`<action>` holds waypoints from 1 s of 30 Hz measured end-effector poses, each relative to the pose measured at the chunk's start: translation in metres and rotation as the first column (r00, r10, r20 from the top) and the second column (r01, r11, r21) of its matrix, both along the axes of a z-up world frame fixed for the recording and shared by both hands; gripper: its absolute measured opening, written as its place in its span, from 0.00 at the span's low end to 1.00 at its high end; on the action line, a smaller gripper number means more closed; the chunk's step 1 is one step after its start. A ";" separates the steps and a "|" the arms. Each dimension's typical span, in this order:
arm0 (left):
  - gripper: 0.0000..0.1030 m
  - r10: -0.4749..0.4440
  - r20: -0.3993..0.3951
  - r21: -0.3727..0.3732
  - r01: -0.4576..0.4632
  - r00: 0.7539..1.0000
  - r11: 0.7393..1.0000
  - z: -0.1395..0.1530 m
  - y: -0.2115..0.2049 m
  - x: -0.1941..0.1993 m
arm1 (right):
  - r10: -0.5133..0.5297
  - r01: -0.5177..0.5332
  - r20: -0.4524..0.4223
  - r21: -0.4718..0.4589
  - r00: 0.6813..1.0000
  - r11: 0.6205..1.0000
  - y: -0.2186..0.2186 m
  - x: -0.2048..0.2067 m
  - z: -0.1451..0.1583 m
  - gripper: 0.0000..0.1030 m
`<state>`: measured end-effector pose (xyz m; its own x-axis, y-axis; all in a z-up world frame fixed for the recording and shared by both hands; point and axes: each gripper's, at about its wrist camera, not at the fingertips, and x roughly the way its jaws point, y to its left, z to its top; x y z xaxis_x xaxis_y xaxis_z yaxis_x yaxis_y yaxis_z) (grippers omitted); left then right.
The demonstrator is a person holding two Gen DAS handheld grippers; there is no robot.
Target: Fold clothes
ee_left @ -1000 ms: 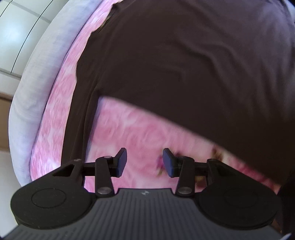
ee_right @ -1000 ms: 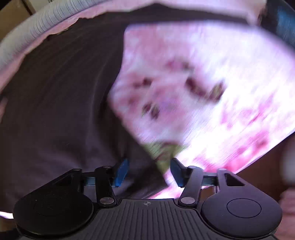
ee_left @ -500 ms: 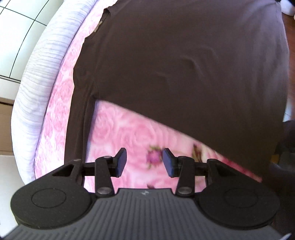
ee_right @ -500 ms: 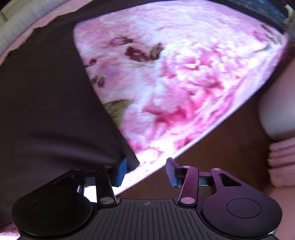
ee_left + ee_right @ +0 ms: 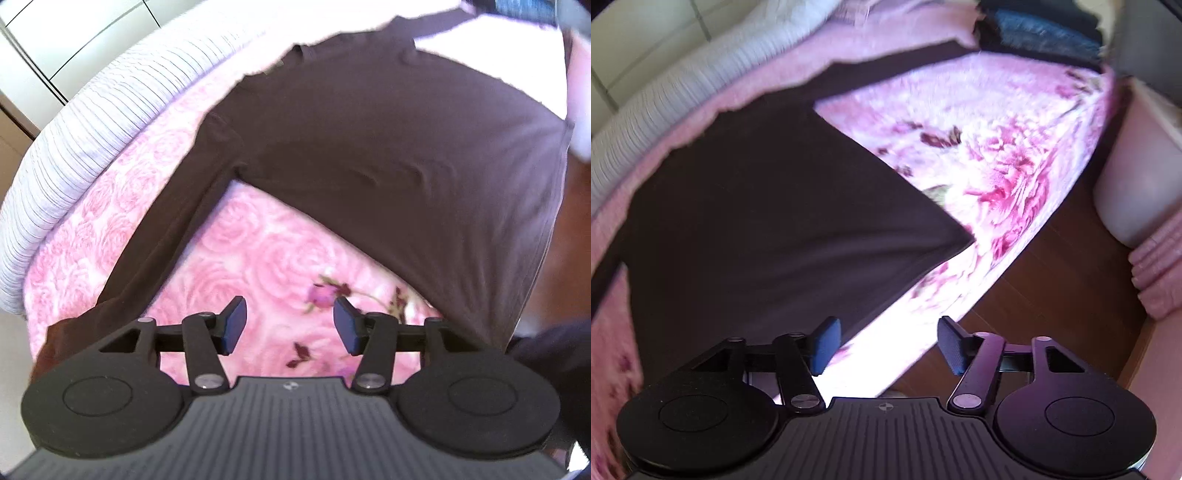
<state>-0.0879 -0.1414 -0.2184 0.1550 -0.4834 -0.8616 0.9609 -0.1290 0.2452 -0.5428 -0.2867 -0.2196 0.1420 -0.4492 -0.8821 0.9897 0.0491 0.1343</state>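
A dark brown long-sleeved shirt (image 5: 388,155) lies spread flat on a pink rose-patterned blanket (image 5: 258,258). Its left sleeve (image 5: 159,243) runs down toward the left gripper. My left gripper (image 5: 288,325) is open and empty, held above the blanket between that sleeve and the shirt's side. In the right wrist view the shirt (image 5: 775,221) fills the left half. My right gripper (image 5: 886,343) is open and empty, above the blanket's edge by the shirt's hem corner (image 5: 967,240).
A white striped pillow or bolster (image 5: 96,122) lines the bed's far side. Folded dark clothes (image 5: 1041,33) sit at the bed's far corner. Wooden floor (image 5: 1052,306) lies right of the bed, with pink cushioned furniture (image 5: 1156,258) beyond it.
Both grippers have pulled back and up from the shirt, so more of it and the bed show. Both stay open and empty. The shirt lies still.
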 end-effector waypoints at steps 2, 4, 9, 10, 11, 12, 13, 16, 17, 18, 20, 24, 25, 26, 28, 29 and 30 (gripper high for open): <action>0.56 -0.030 -0.044 -0.024 0.029 0.999 0.999 0.010 0.017 0.026 | -0.054 0.054 -0.007 -0.061 0.999 0.997 0.043 0.029 0.023 0.75; 0.61 -0.051 -0.063 -0.047 0.048 0.997 0.998 0.020 0.035 0.052 | -0.097 0.097 0.002 -0.104 0.995 0.990 0.090 0.059 0.044 0.79; 0.68 -0.029 -0.088 -0.058 0.024 0.996 0.998 0.039 0.075 0.110 | -0.091 0.091 0.006 -0.081 0.996 0.992 0.170 0.125 0.072 0.82; 0.69 -0.020 -0.098 -0.056 0.015 0.995 0.998 0.042 0.080 0.119 | -0.087 0.086 -0.001 -0.081 0.996 0.993 0.181 0.135 0.078 0.82; 0.69 -0.013 -0.102 -0.054 0.007 0.995 0.998 0.044 0.084 0.126 | -0.080 0.079 -0.007 -0.089 0.997 0.993 0.190 0.143 0.085 0.82; 0.69 -0.005 -0.102 -0.056 -0.001 0.995 0.998 0.047 0.088 0.133 | -0.072 0.070 -0.017 -0.094 0.997 0.993 0.196 0.150 0.090 0.82; 0.69 0.003 -0.099 -0.061 -0.009 0.995 0.998 0.050 0.091 0.139 | -0.064 0.061 -0.031 -0.096 0.997 0.994 0.200 0.157 0.093 0.82; 0.70 0.050 -0.113 -0.078 -0.059 0.992 0.995 0.060 0.098 0.152 | -0.045 0.039 -0.071 -0.085 0.996 0.996 0.205 0.173 0.099 0.82; 0.70 0.064 -0.124 -0.080 -0.074 0.990 0.994 0.064 0.099 0.154 | -0.037 0.031 -0.075 -0.078 0.997 0.996 0.204 0.178 0.100 0.83; 0.70 0.076 -0.135 -0.080 -0.087 0.988 0.993 0.068 0.100 0.157 | -0.027 0.021 -0.078 -0.071 0.997 0.997 0.203 0.182 0.100 0.83; 0.70 0.087 -0.148 -0.085 -0.101 0.985 0.991 0.076 0.102 0.160 | -0.003 -0.003 -0.088 -0.062 0.996 0.998 0.205 0.191 0.101 0.83; 0.71 0.057 -0.154 -0.109 -0.074 0.986 0.991 0.089 0.097 0.152 | 0.043 -0.050 -0.107 -0.065 0.993 0.997 0.208 0.206 0.106 0.83; 0.71 0.046 -0.152 -0.117 -0.064 0.987 0.991 0.091 0.096 0.148 | 0.055 -0.063 -0.119 -0.066 0.991 0.996 0.207 0.209 0.106 0.83; 0.71 0.035 -0.152 -0.125 -0.054 0.988 0.991 0.093 0.094 0.145 | 0.067 -0.076 -0.133 -0.066 0.989 0.995 0.207 0.212 0.106 0.83; 0.72 0.015 -0.155 -0.141 -0.037 0.988 0.989 0.097 0.090 0.137 | 0.083 -0.094 -0.152 -0.067 0.985 0.993 0.208 0.216 0.106 0.83; 0.73 0.007 -0.157 -0.147 -0.030 0.988 0.989 0.098 0.088 0.134 | 0.092 -0.104 -0.158 -0.068 0.983 0.992 0.209 0.217 0.106 0.83; 0.73 0.001 -0.157 -0.149 -0.025 0.988 0.989 0.099 0.086 0.131 | 0.100 -0.113 -0.161 -0.070 0.982 0.991 0.209 0.218 0.106 0.83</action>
<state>0.0433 -0.0551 -0.1192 0.0311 -0.6079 -0.7934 0.9902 -0.0894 0.1073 -0.3249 -0.0774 -0.1139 0.0554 -0.5079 -0.8596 0.9867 0.1598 -0.0308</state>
